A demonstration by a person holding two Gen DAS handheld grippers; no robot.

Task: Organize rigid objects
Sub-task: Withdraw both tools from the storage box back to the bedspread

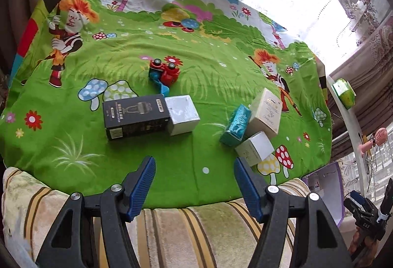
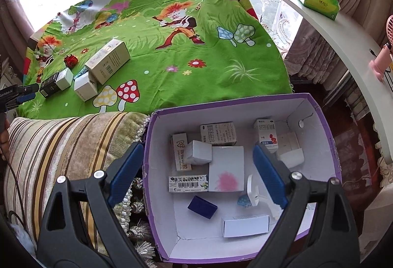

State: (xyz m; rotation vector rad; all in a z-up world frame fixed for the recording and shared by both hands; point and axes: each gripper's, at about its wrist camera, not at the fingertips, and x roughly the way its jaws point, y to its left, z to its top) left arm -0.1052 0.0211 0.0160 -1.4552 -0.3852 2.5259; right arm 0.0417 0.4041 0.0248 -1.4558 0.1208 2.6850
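so purple storage box holds medicine cartons, a navy case; black box, cream box, toy car lie on green cloth. left gripper, right gripper both spread, empty.

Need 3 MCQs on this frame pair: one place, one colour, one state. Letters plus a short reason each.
1. Where does the toy car lie?
A. in the purple box
B. on the green cloth
C. on the white shelf

2. What colour is the outside of the storage box?
A. purple
B. red
C. black

3. How is the right gripper?
A. shut on a carton
B. shut, empty
C. open, empty

Key: 1 B, it lies overturned on the cloth beyond the black carton. 2 A, rim and outer walls are purple. 3 C, its blue pads stand apart over the box with nothing between them.
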